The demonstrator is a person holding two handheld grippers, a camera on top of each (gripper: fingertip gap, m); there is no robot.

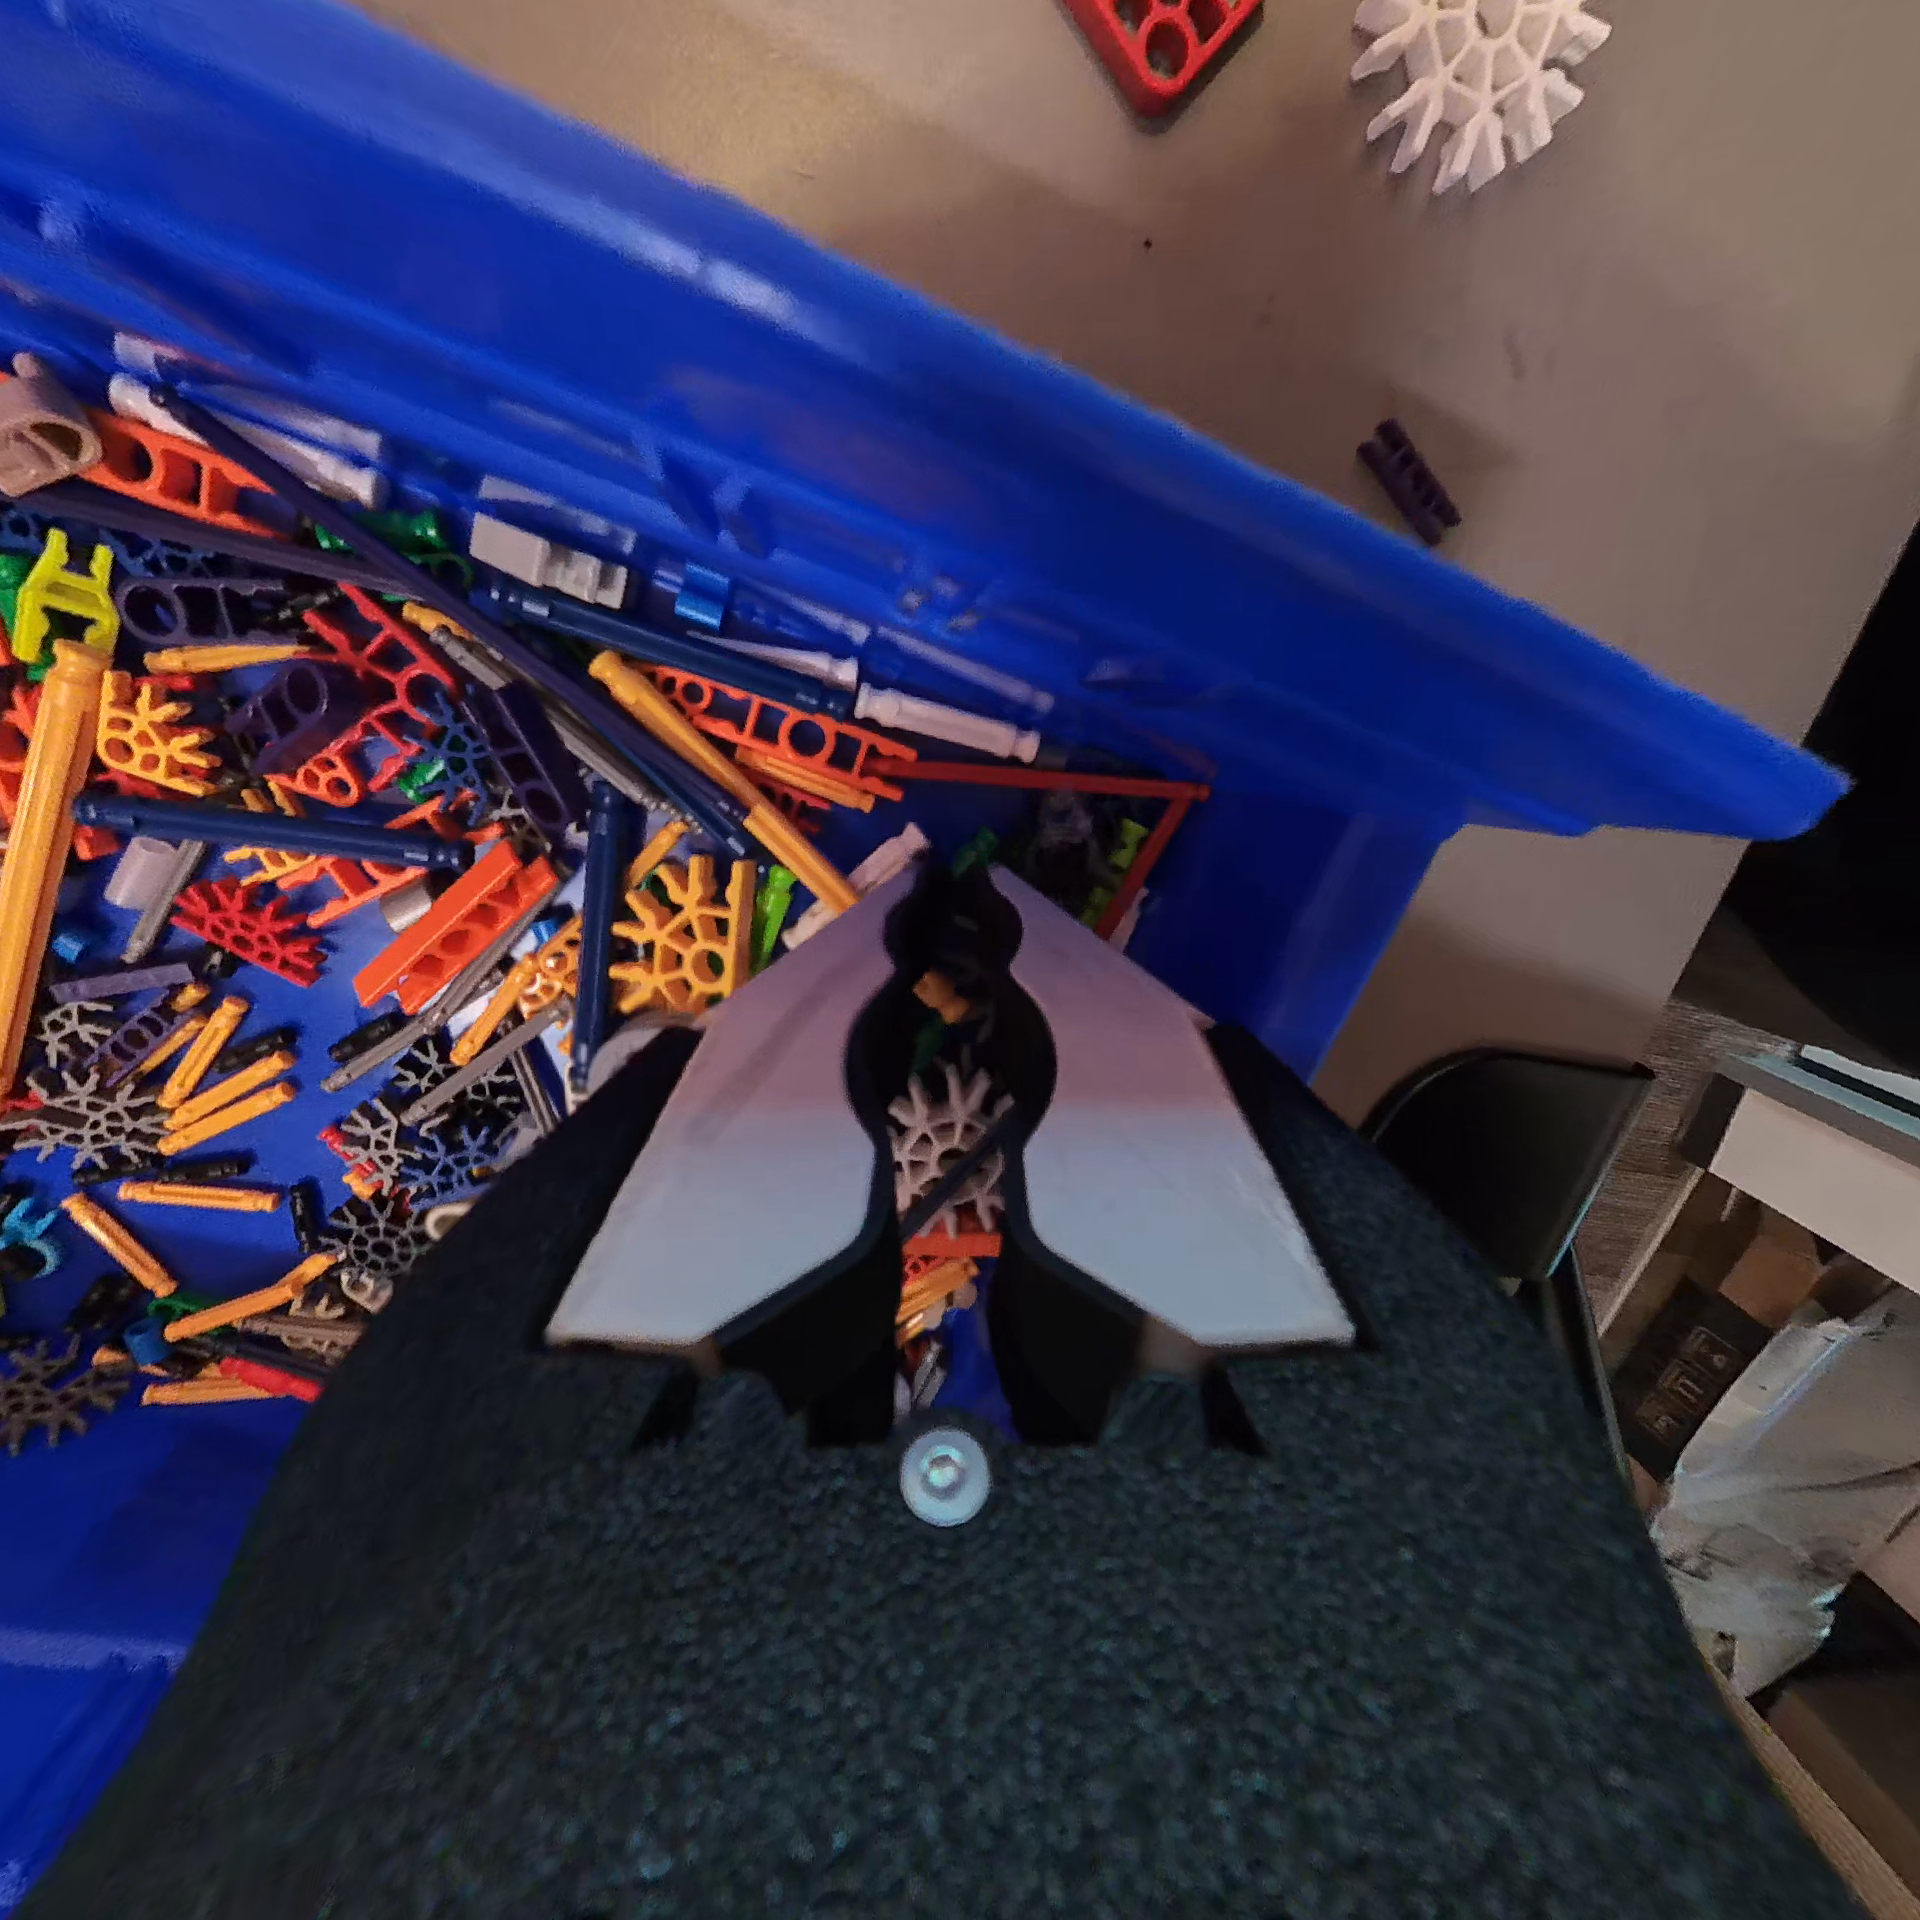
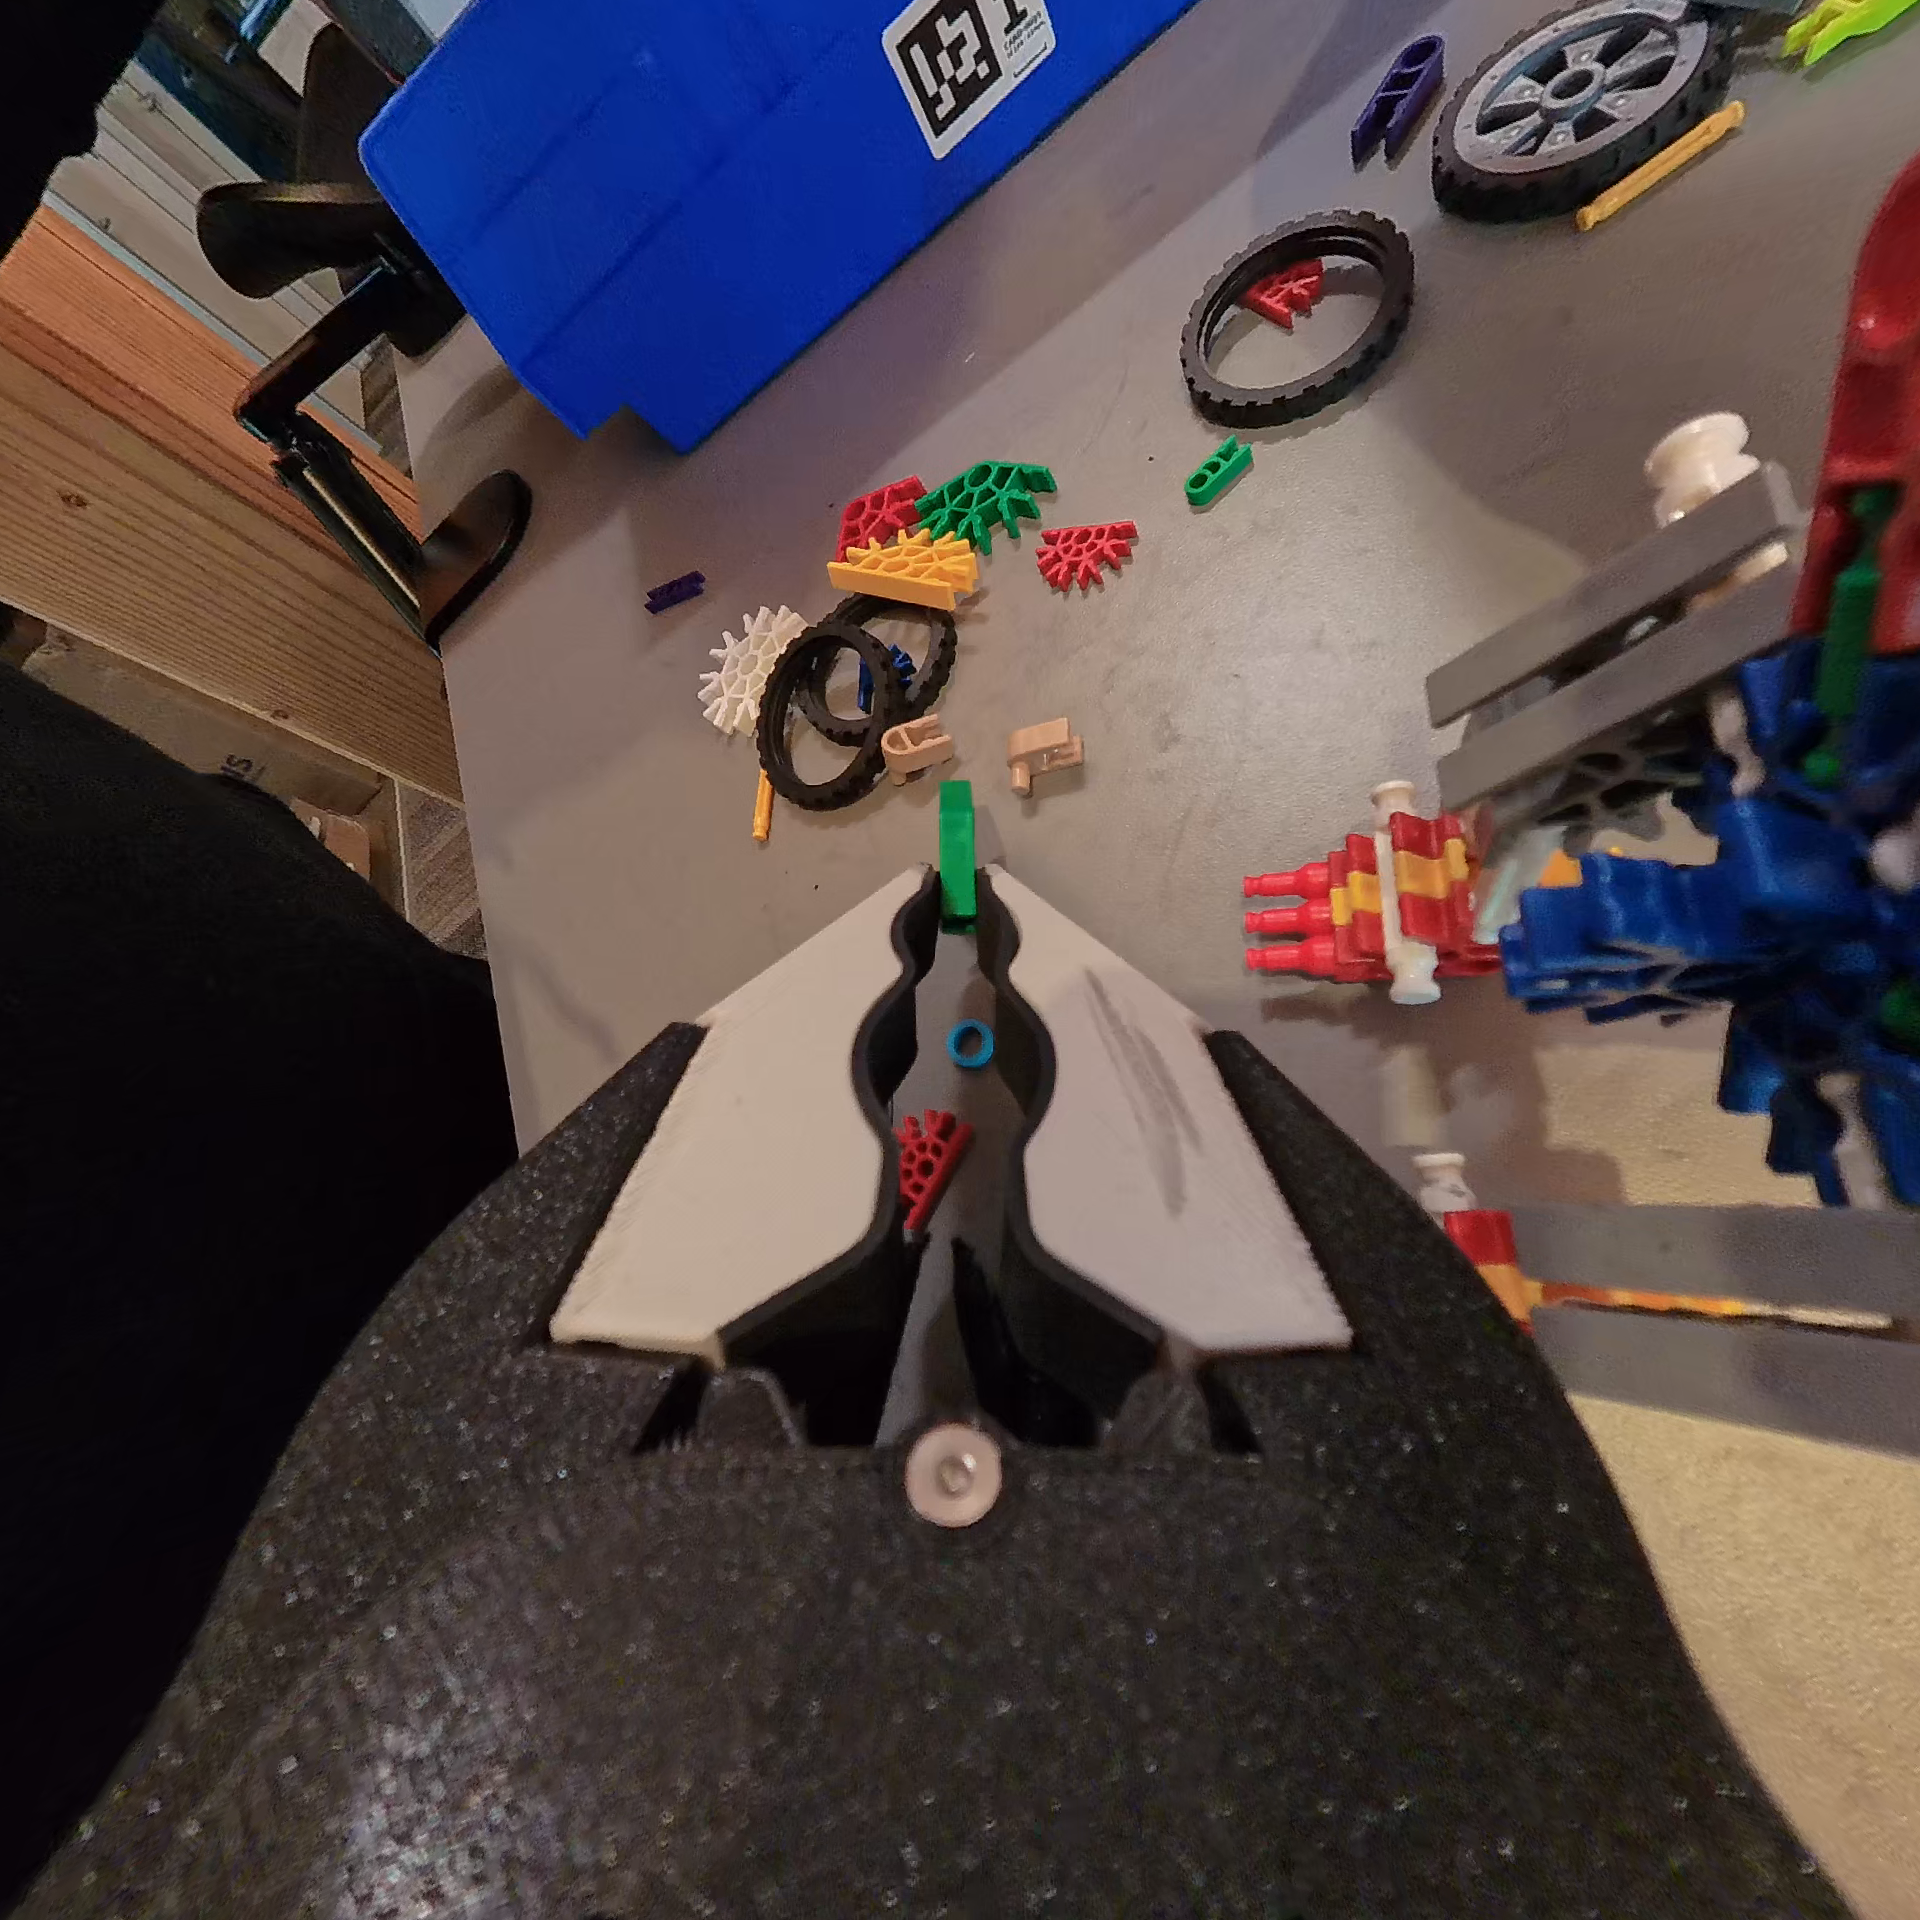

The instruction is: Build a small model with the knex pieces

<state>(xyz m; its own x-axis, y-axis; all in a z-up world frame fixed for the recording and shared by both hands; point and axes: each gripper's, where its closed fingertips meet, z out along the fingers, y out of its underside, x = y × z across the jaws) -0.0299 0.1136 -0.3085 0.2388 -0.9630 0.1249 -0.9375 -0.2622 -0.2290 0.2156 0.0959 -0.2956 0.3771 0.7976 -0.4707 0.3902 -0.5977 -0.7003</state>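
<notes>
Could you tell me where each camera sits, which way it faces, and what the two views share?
Left wrist view: mounted on the left claw, looking down along its nearly closed fingers into the blue bin of loose construction pieces.
Right wrist view: mounted on the right claw, facing across the grey table; its fingers pinch a green piece; tyre rings lie beyond.
Shared: the blue bin, the table and a white snowflake connector.

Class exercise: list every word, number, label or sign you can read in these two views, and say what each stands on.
Sticker, white, on the blue bin: a black square code with print beside it, mostly too small to read. I do not quote labels.
Box, left edge of the right wrist view: a few letters, partly cut off.
Left wrist view: nothing readable.
</notes>
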